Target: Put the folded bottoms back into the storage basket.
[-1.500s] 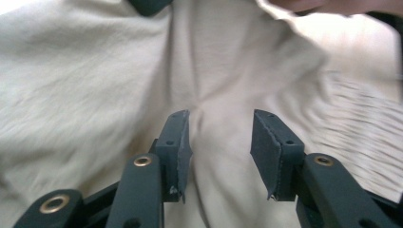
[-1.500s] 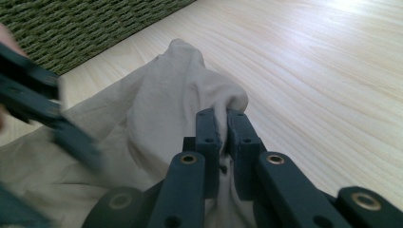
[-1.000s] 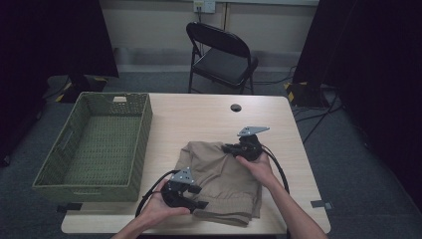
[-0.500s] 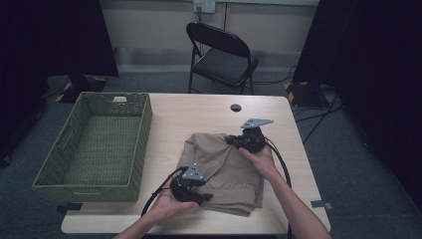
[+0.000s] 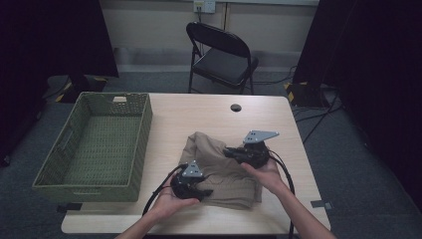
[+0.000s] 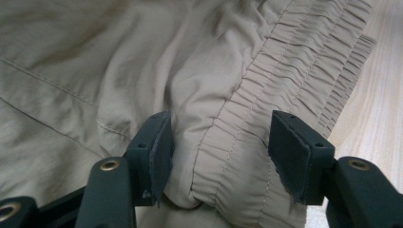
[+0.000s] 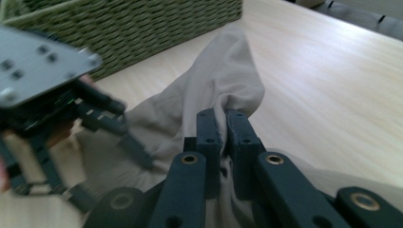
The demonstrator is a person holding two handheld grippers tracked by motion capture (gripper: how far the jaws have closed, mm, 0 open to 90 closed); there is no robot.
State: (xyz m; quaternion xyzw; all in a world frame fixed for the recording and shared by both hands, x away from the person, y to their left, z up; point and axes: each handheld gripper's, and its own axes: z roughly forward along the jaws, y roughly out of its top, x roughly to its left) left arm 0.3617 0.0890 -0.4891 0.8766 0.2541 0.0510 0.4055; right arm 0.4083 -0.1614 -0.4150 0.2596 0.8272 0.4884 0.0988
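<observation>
One trousers (image 5: 224,169), one basket (image 5: 94,144). Right gripper (image 7: 222,124) pinches a fold, raised since earlier. Left gripper (image 6: 218,152) half-open astride waistband, seemingly unclamped.

The left tool (image 7: 71,118) is blurring out in the right gripper view, and the khaki shorts (image 6: 119,57) are running off the left gripper view's edges, hiding the desk (image 6: 380,95) underneath.

Right gripper (image 5: 230,151) has lifted the khaki shorts' (image 5: 219,169) pinched edge (leftward fold)
</observation>
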